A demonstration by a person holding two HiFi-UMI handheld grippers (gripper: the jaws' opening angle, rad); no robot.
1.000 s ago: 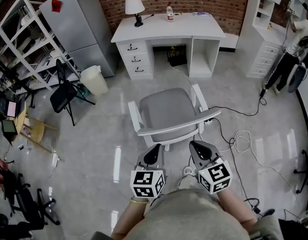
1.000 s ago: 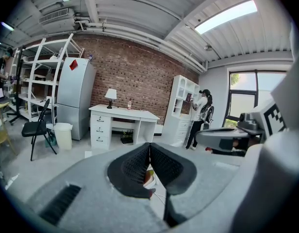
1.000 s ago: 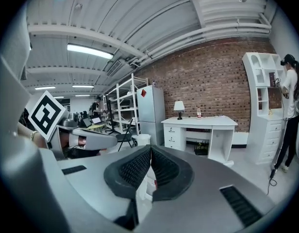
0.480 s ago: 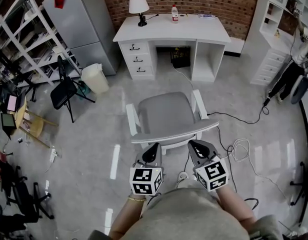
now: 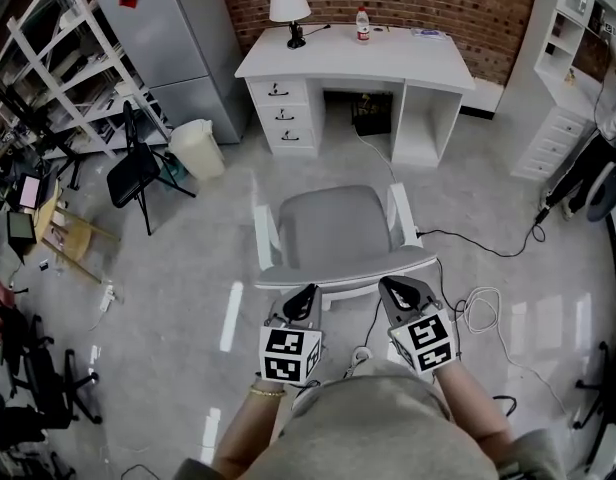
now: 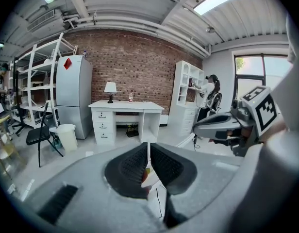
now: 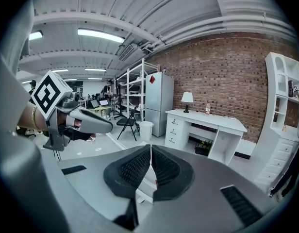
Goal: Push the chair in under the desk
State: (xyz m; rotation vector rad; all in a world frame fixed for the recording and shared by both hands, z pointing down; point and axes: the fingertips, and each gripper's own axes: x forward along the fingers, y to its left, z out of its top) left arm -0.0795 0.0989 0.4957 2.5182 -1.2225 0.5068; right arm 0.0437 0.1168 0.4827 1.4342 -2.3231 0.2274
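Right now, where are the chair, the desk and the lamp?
chair (image 5: 336, 228), head view, middle of the grey seat.
desk (image 5: 388, 60), head view, bare part of its white top.
lamp (image 5: 289, 3), head view, its shade.

Bright, even light from ceiling tubes (image 7: 98, 34); streak glare on floor (image 5: 231, 318); strong fisheye bending, dark corners, soft shadows.
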